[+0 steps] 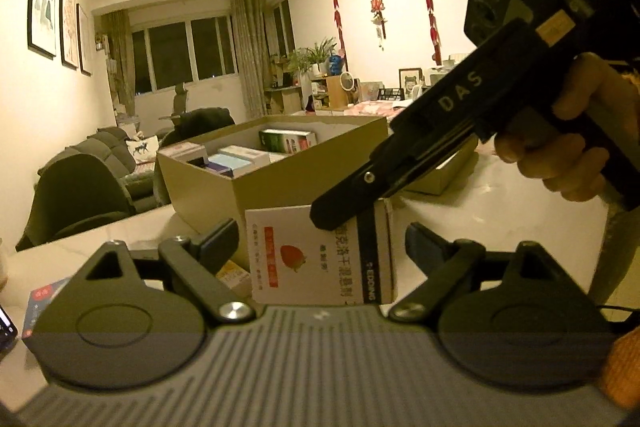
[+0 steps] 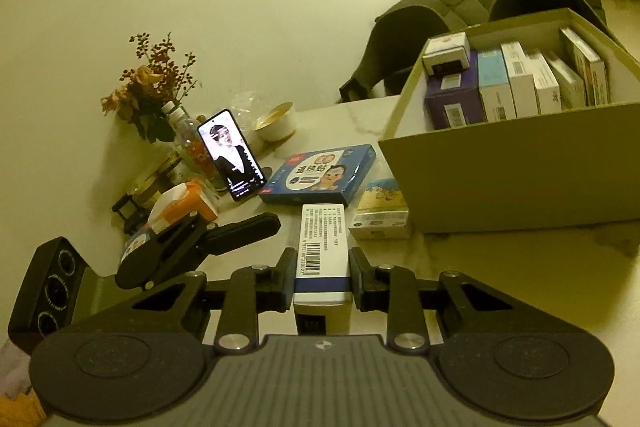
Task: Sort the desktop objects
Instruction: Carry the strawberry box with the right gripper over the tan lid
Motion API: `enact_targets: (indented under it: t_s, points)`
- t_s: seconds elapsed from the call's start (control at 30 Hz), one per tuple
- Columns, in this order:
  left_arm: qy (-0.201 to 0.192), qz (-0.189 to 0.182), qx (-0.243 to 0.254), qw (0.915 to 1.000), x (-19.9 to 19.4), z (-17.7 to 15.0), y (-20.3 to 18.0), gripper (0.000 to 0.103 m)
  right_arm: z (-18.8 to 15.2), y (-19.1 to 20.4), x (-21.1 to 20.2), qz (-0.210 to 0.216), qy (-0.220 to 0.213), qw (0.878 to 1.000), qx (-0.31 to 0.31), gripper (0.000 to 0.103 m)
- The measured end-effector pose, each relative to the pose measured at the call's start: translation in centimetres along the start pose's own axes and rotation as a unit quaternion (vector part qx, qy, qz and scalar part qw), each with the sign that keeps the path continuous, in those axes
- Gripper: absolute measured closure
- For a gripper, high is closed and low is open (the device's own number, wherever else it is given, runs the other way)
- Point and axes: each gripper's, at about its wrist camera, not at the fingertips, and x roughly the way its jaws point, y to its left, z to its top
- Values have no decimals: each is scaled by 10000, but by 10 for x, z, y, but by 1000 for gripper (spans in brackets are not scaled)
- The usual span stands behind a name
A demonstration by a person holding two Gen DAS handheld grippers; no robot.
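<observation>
The right gripper [image 2: 322,277] is closed on a slim white carton [image 2: 322,247], its pads pressing the carton's two long sides. The carton is a narrow medicine-style box: the side seen from the right wrist carries a barcode, fine print and a dark blue band, while the face seen from the left wrist shows a red strawberry picture and orange lettering. It stands on edge on the pale marbled surface [image 2: 520,267].

The left gripper [image 1: 320,243] stands wide, one finger on either side of the same carton without touching it. A hand [image 1: 572,131] grips the right tool's handle to the upper right of the left gripper.

Just beyond the right gripper's tips and a little to the right lies a small cream box with a yellow picture [image 2: 380,215]. Ahead and slightly left lies a flat blue box with a cartoon face [image 2: 320,173]. Further left a phone [image 2: 232,155] leans upright with its screen lit, next to a vase of dried flowers [image 2: 152,87] and a small bowl [image 2: 276,121].

Ahead to the right sits a large open cardboard box [image 2: 520,167], with several small cartons standing in a row inside it.
</observation>
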Motion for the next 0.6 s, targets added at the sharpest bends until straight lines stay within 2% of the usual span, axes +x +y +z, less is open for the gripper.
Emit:
enact_targets:
  t_s: [0.13, 0.3, 0.6]
  points:
    - [26, 10, -118, 9999, -2, -2, 2, 7, -1, -2, 0, -83, -14, 10000, 33, 73]
    - [-48, 63, -492, 9988, -8, -3, 11, 4, 6, -5, -6, -134, -125, 9998, 69, 73]
    - [23, 470, -970, 9942, -11, -6, 23, 0, 29, -8, -18, -205, -471, 9986, 85, 73]
